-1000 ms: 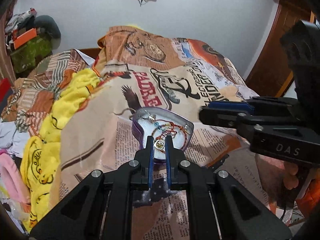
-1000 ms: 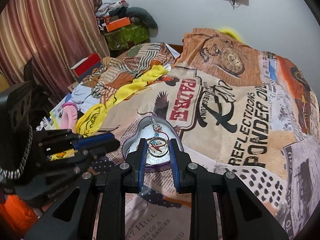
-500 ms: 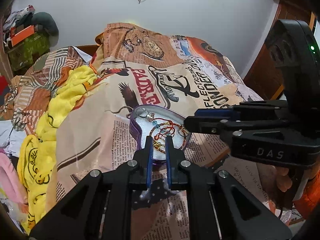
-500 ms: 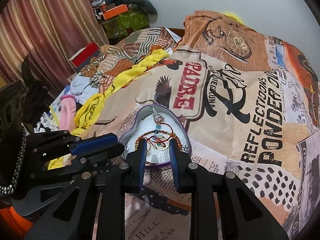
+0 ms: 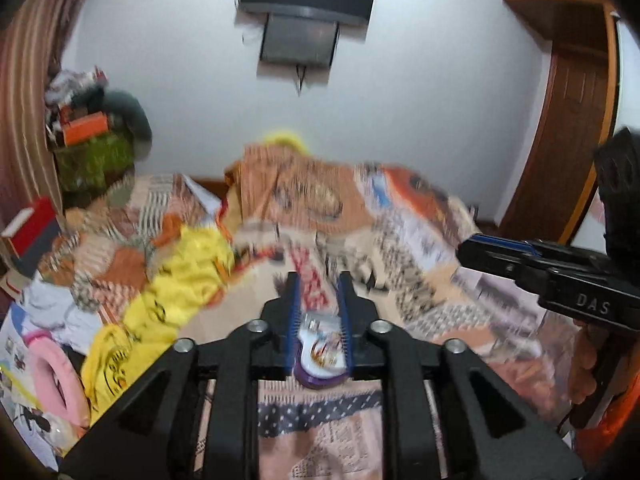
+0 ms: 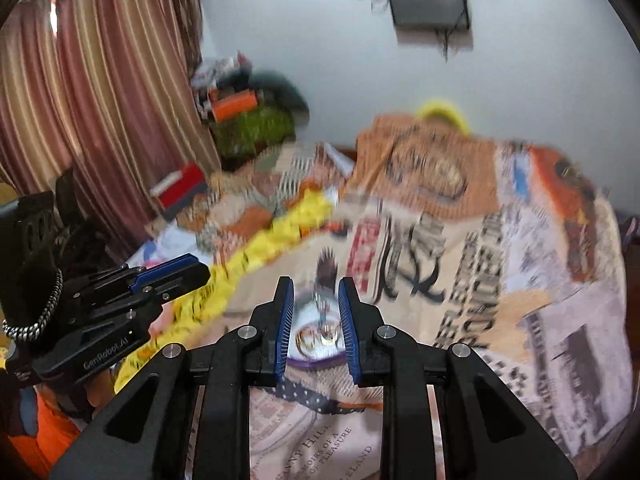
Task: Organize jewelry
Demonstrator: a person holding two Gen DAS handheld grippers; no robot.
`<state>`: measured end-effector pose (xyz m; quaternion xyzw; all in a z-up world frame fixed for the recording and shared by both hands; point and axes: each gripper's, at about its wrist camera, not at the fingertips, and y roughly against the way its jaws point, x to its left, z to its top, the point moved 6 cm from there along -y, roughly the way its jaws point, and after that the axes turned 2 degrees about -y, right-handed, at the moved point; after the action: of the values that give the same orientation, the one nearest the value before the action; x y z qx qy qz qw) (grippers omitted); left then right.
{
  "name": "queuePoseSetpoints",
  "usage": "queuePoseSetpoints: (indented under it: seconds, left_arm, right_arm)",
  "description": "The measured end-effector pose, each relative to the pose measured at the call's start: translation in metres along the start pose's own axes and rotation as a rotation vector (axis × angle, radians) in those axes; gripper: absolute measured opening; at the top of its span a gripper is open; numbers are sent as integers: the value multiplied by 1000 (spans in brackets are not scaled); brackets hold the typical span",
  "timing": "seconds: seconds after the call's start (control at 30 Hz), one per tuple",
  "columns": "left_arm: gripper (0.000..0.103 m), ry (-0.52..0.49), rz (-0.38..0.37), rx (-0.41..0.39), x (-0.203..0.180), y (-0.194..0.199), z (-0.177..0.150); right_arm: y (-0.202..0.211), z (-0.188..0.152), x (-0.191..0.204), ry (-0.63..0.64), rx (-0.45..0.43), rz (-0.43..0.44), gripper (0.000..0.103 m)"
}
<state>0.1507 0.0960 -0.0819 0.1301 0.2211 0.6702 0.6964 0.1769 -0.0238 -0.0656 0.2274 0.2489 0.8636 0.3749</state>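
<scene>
A purple heart-shaped tin [image 5: 320,378] with jewelry [image 5: 322,346] inside lies on the printed bedspread; it also shows in the right wrist view [image 6: 316,354], with bracelets and rings [image 6: 320,334] in it. Both views are motion-blurred. My left gripper [image 5: 319,280] is open and empty, raised above and behind the tin. My right gripper [image 6: 315,286] is open and empty, likewise above the tin. The right gripper shows at the right of the left view [image 5: 540,264]; the left gripper shows at the left of the right view [image 6: 132,292].
A printed bedspread [image 6: 480,260] covers the bed. Yellow cloth [image 5: 172,292] and a pink item [image 5: 52,376] lie at the left. A red box [image 6: 180,188], clutter pile [image 6: 248,120], curtains [image 6: 80,100], wall TV [image 5: 304,12] and wooden door [image 5: 568,140] surround the bed.
Both grippers have pulled up and back from the tin and opened wider. The jewelry stays in the tin. The views tilted up toward the wall.
</scene>
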Motion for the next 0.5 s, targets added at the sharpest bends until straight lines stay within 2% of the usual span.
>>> queuePoseSetpoints:
  seconds: [0.03,0.17,0.2,0.23,0.27,0.3,0.33,0.37,0.43,0.5]
  left_arm:
    - [30,-3,10,-45,-4,15,8]
    - [33,-36,42,-176,-19,61,27]
    - [38,-51,58,-213,-25,75,31]
    - [45,-61,70,-240,-28,84,33]
    - [49,-73,84,-274,-33,95,35]
    - [58,-83,95,-303,-38,106,37]
    - [69,-91,102,-330,-43,117,37]
    - [76,-95,104,-347,-47,125,37]
    - [99,-91,108,-370,-52,138,35]
    - [103,-86,126,-399,-56,151,33]
  right_arm:
    - [13,5,3,5,-39,-6,21]
    - [71,20,21,43,-212,-41,21]
    - [81,22,25,51,-243,-52,21]
    - [94,23,30,61,-283,-66,26]
    - [104,24,33,66,-311,-74,39]
    - [116,24,36,68,-347,-85,47]
    - [127,23,40,66,-385,-98,61]
    - [134,22,41,63,-415,-110,73]
    - [151,20,45,60,-481,-151,86]
    - [163,17,46,59,-535,-211,94]
